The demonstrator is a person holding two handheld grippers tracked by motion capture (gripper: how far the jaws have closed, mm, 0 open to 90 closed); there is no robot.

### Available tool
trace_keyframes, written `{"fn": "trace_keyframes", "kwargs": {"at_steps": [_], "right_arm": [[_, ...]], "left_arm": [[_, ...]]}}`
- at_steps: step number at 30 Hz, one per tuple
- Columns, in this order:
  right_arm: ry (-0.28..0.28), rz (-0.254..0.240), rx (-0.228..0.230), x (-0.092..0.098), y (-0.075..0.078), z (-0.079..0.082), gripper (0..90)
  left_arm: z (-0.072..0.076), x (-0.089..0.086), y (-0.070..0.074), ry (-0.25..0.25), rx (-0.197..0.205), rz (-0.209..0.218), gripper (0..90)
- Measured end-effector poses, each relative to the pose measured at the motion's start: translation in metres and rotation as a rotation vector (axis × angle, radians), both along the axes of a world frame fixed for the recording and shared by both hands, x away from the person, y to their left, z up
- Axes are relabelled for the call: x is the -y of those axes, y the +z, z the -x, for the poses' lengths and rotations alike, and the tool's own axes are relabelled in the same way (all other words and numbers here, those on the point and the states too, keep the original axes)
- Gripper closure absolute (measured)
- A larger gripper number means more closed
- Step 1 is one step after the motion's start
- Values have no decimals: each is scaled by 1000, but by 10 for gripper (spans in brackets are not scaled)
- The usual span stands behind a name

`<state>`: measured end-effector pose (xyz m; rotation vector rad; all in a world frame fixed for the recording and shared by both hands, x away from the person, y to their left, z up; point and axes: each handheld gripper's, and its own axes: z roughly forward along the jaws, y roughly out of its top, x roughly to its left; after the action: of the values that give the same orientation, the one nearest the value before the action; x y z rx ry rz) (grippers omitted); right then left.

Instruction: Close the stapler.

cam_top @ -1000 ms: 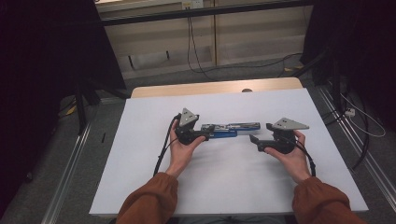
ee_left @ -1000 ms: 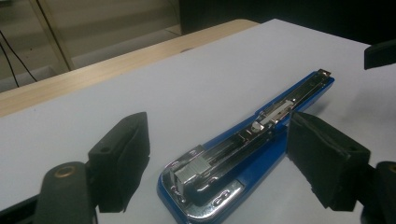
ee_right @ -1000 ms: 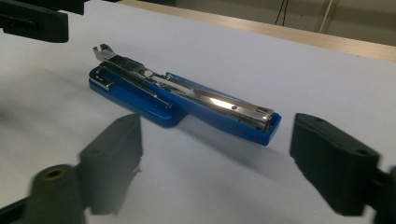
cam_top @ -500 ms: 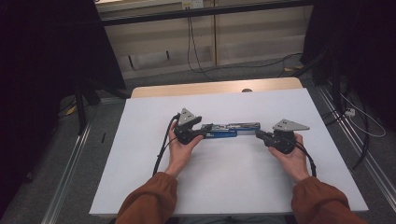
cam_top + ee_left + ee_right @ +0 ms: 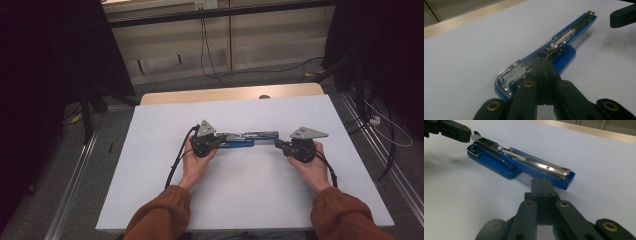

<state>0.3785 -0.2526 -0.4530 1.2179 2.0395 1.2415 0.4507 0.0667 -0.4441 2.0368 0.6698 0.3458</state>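
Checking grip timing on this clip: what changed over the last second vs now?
Both grippers' jaws closed. The left gripper has just been closing and now sits shut at the metal end of the blue stapler; whether it pinches anything I cannot tell. The right gripper shut with nothing between its jaws, just short of the stapler's other end. The stapler, both hands and the white table stayed where they were.

Closed hand-held gripper (image 5: pixel 543 65) over the opened blue stapler (image 5: pixel 554 47).

White table (image 5: pixel 150 190); blue stapler (image 5: pixel 245 140) lying opened flat.
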Motion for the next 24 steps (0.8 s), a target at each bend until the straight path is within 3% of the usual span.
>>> {"fn": "trace_keyframes", "kwargs": {"at_steps": [16,24], "right_arm": [[9,35,-19,-2,-3,-6,900],[4,42,-61,-2,-6,-9,900]], "left_arm": [[-7,-2,-11,19,-30,-52,900],[-5,1,-12,19,-15,-53,900]]}}
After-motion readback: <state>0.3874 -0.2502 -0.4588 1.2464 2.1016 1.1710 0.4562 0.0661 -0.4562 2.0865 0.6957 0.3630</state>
